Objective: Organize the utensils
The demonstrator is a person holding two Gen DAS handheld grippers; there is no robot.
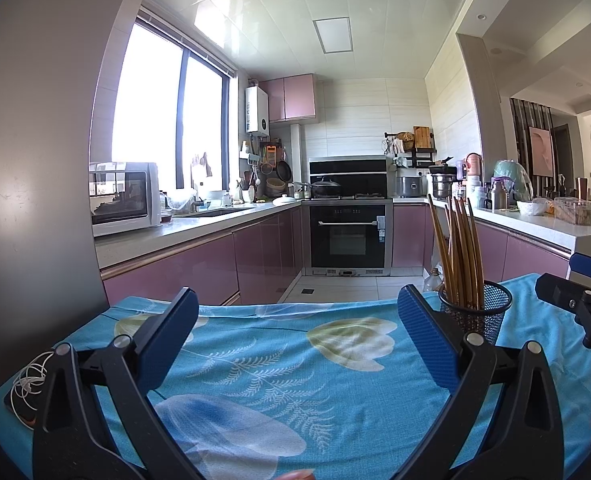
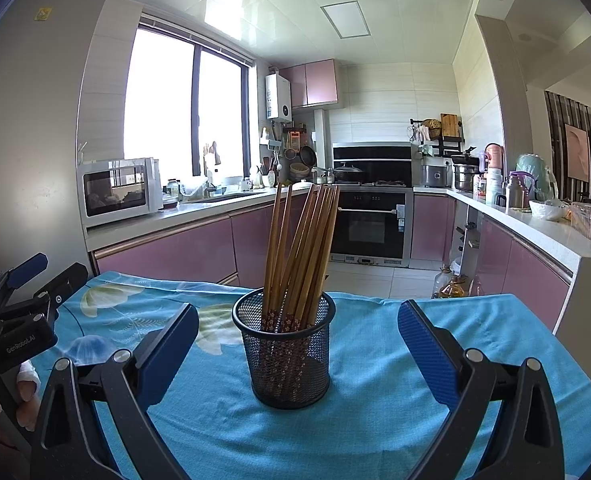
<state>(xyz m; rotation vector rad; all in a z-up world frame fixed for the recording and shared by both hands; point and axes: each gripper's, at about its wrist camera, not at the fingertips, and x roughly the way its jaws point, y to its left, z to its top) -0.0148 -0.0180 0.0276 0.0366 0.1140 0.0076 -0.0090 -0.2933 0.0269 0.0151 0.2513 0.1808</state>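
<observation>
A round black wire-mesh cup (image 2: 282, 354) stands upright on a table w/ a blue flower-print cloth (image 2: 375, 420). A bunch of brown wooden chopsticks (image 2: 301, 256) stands inside the cup, tips down, leaning a bit to the right.

The right gripper (image 2: 298, 354) has its blue pads spread wide, one on each side of the cup, not touching it. It holds nothing.

The left gripper (image 1: 297, 340) is spread wide too, over bare cloth & empty. In the left view the cup sits just beside its right finger, at the far edge of the table. A white cord (image 1: 29, 380) lies at the left edge of the cloth.
</observation>
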